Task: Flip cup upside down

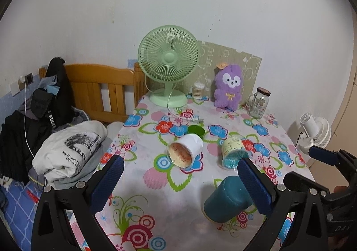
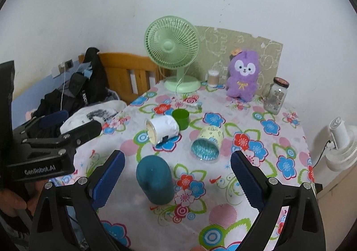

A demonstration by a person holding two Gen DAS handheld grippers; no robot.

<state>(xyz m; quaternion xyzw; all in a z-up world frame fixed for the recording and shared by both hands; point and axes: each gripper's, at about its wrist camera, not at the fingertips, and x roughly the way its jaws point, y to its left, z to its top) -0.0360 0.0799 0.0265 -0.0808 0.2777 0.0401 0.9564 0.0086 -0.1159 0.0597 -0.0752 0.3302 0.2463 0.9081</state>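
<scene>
My right gripper [image 2: 176, 175] hangs nearest, its blue pads spread wide with nothing between them, and the teal cup [image 2: 155, 180] lies on its side on the flowered tablecloth [image 2: 279, 186] just ahead, a little left of the midline of the gap. Its long axis runs roughly along my line of sight, closed bottom toward me, mouth facing away, so I cannot see inside it. My left gripper [image 1: 179, 180] is just as wide and empty; from there the same cup lies off to the right, partly behind the right-hand pad, slanting away. I judge the right hand better placed for it.

Farther back, well apart from both grippers, a white paper cup [image 2: 162, 131] lies tipped with a pale, reddish-stained lining showing. A yellow cartoon cup [image 2: 208, 142] lies tipped too, with something blue and ribbed filling its mouth. A small green cup [image 2: 180, 118] stands upright behind the white one; its contents are hidden.
</scene>
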